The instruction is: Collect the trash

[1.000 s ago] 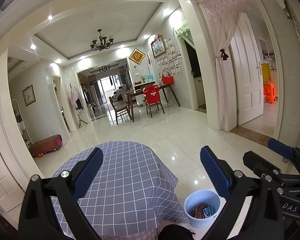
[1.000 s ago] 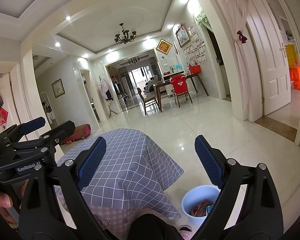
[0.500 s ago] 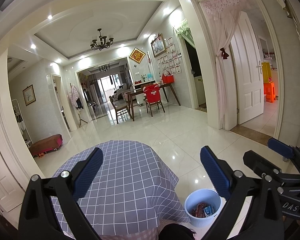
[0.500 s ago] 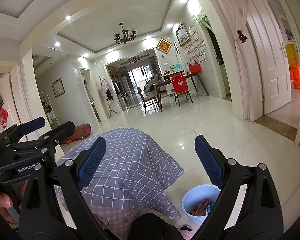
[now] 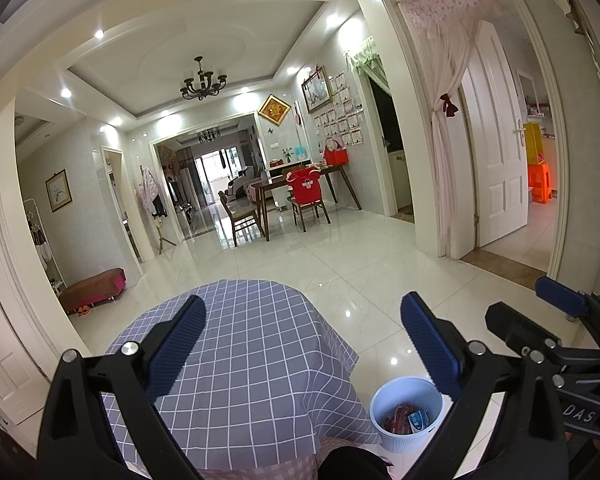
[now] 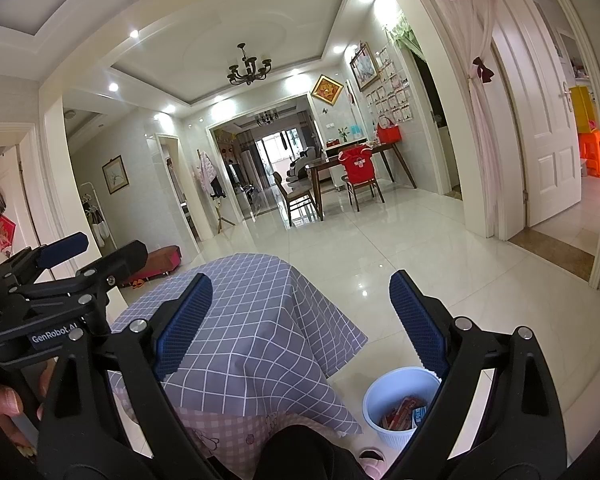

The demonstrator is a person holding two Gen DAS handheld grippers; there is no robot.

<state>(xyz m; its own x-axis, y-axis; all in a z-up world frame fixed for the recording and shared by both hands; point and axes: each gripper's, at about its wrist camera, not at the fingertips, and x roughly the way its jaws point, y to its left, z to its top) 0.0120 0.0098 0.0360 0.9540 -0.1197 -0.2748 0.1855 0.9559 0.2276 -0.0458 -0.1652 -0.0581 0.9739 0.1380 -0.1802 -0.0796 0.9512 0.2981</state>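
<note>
A white plastic bin (image 5: 406, 414) stands on the floor to the right of the table, with several red and blue wrappers (image 5: 408, 419) inside; it also shows in the right wrist view (image 6: 398, 408). A small table with a grey checked cloth (image 5: 244, 356) shows no trash on top in either view (image 6: 252, 328). My left gripper (image 5: 300, 344) is open and empty, held above the table's near edge. My right gripper (image 6: 300, 324) is open and empty beside it; it also shows at the right of the left wrist view (image 5: 556, 320).
Glossy white tile floor (image 5: 340, 264) stretches ahead. A dining table with chairs (image 5: 296, 196) stands far back. A low red bench (image 5: 94, 290) sits at the left wall. A white door (image 5: 496, 152) stands open at the right. A dark knee (image 6: 300, 452) is below.
</note>
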